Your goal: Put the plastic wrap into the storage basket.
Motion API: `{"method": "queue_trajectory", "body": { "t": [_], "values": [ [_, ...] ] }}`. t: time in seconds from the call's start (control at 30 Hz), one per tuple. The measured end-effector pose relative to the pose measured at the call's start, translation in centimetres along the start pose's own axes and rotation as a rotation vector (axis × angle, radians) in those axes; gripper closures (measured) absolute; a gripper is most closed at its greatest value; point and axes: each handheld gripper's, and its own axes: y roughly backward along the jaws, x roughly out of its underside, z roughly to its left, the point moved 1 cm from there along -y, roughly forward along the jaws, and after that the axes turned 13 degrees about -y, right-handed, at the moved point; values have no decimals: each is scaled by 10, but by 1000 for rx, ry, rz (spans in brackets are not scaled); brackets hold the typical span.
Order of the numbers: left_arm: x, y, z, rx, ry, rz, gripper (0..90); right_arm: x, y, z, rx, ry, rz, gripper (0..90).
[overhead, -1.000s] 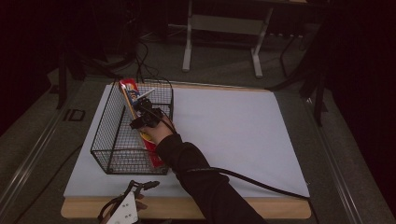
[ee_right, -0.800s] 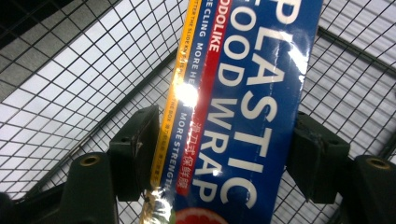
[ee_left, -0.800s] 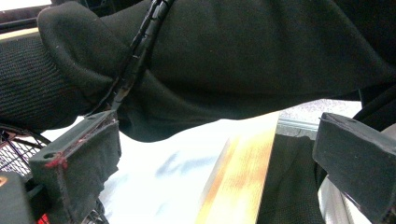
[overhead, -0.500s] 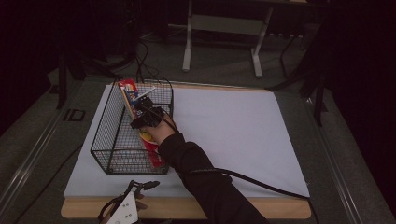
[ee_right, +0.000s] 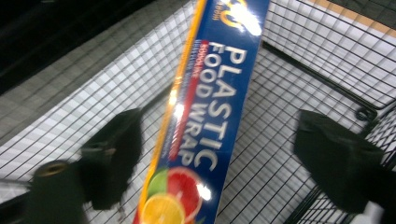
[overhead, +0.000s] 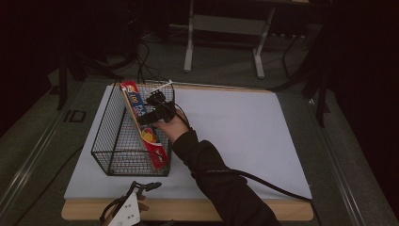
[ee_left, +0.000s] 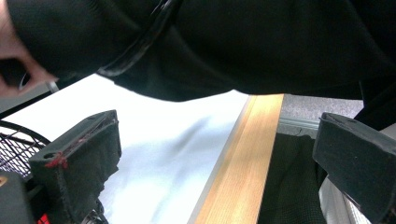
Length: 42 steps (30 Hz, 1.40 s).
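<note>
Plastic wrap box (overhead: 143, 126) lies tilted inside the wire basket (overhead: 113, 150), far end propped on the rim. Right gripper (overhead: 151, 113) hovers over it — jaws spread, box between them untouched. Left gripper (overhead: 134, 200) at the table's (overhead: 263, 136) near edge — jaws wide apart, empty.

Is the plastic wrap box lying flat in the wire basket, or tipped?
Tipped. The plastic wrap box leans inside the wire basket, far end poking above the rim, near end low. The right gripper sits open around it.
</note>
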Motion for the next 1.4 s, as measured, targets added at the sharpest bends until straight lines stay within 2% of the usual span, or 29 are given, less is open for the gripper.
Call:
{"method": "queue_trajectory", "body": {
  "t": [0.17, 0.37, 0.47, 0.7, 0.77, 0.87, 1.17, 1.23, 1.4],
  "values": [
    [0, -1, 0, -1, 3, 2, 15, 4, 21, -8, -17, 29, -17, 112],
    [1, -3, 0, 8, 1, 8, 15, 11, 46, -30, -16, 10, -57, 131],
    [1, -4, 0, 8, 1, 9, 15, 17, 60, -42, 1, 4, -77, 137],
    [1, -6, 1, 4, 3, 11, 15, 34, 85, -66, 36, 23, -103, 137],
    [1, -7, 1, 5, 4, 12, 15, 41, 89, -71, 58, 39, -98, 138],
    [1, -7, 1, 5, 3, 13, 15, 52, 95, -78, 65, 49, -95, 139],
    [1, -8, 1, 5, 4, 16, 15, 82, 112, -86, 43, 91, -102, 139],
    [1, -8, 1, 5, 3, 17, 15, 89, 114, -87, 73, 108, -104, 141],
    [1, -8, 1, 3, 0, 19, 15, 105, 118, -95, 37, 99, -91, 140]
  ]
}}
